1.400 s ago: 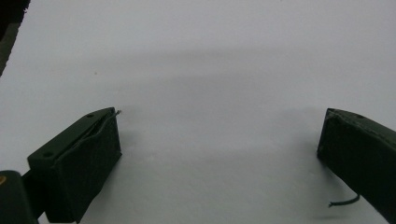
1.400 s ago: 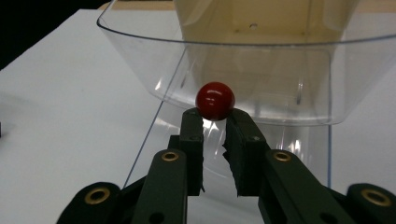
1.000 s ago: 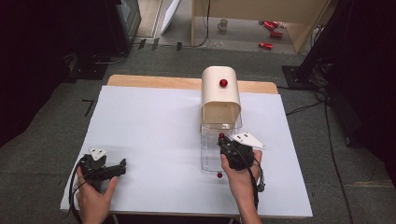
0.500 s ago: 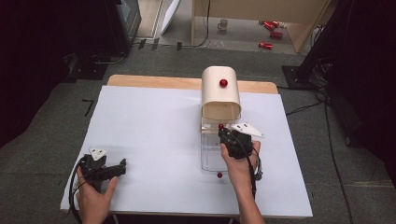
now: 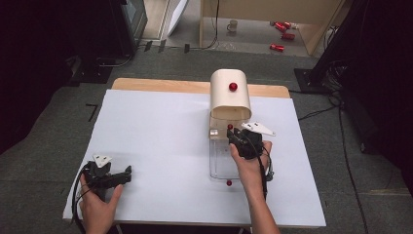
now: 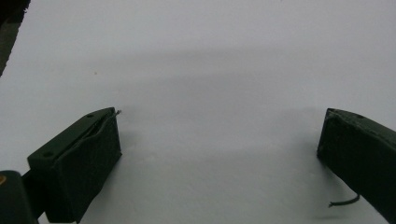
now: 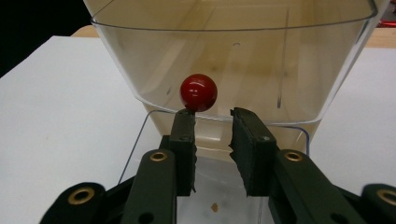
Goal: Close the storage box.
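A cream rounded cover (image 5: 230,100) with a red knob (image 5: 233,87) stands at the back of the white table, over a clear plastic tray (image 5: 218,165). A second red ball (image 5: 230,126) sits at the cover's mouth, and a third red ball (image 5: 228,183) is at the tray's near end. My right gripper (image 5: 234,133) hovers over the tray, its tips just short of the second ball. In the right gripper view the red ball (image 7: 199,92) hangs just above the left jaw tip, before a clear wall (image 7: 261,60). The right gripper (image 7: 212,114) is narrowly open and empty. My left gripper (image 5: 127,173) rests wide open at the table's near left, and shows empty as the left gripper (image 6: 219,121).
The white table sheet (image 5: 156,131) has a wooden strip (image 5: 160,86) along its far edge. A small beige block (image 5: 213,132) sits beside the tray's left wall. Red cans (image 5: 282,29) and a mug (image 5: 233,24) lie on the floor behind. Dark equipment stands at both sides.
My right gripper has moved away from the person along the tray toward the cream cover and the red ball. The left gripper has stayed put.
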Demonstrator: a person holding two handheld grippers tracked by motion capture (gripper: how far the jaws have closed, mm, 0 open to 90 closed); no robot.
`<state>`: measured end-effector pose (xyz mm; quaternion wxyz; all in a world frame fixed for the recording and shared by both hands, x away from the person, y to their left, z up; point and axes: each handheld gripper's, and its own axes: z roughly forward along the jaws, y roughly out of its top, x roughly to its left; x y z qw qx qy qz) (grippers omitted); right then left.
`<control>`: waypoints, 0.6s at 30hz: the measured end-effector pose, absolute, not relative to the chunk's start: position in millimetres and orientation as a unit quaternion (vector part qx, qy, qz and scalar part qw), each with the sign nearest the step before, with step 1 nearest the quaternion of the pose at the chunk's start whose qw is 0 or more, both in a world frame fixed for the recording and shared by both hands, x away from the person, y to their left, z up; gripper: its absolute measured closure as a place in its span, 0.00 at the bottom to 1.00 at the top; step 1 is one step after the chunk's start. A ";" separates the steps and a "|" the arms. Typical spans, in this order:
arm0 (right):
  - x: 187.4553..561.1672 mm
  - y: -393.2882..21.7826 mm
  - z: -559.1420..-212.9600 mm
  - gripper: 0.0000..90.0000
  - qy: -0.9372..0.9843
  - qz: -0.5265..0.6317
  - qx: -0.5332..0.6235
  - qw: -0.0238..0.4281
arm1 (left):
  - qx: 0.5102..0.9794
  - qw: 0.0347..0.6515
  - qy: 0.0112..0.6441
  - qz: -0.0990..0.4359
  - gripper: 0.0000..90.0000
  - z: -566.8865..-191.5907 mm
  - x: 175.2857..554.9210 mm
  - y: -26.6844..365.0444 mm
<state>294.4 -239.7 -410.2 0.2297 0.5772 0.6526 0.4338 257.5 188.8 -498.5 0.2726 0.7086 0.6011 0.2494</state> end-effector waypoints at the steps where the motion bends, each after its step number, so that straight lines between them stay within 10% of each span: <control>1: 295.4 -240.1 -410.2 0.76 0.653 0.434 0.578 0.228 | 0.709 0.272 0.601 0.249 0.00 -498.5 257.5 188.9; 6: 297.4 -242.3 -409.4 0.63 0.654 0.436 0.577 0.220 | 0.709 0.272 0.601 0.250 0.00 -498.5 257.3 188.8; 12: 288.1 -238.9 -412.9 0.11 0.661 0.412 0.589 0.217 | 0.709 0.272 0.601 0.250 0.00 -498.5 257.2 188.8; 18: 264.8 -239.6 -419.3 0.00 0.678 0.399 0.582 0.206 | 0.709 0.273 0.601 0.250 0.00 -498.5 257.2 188.7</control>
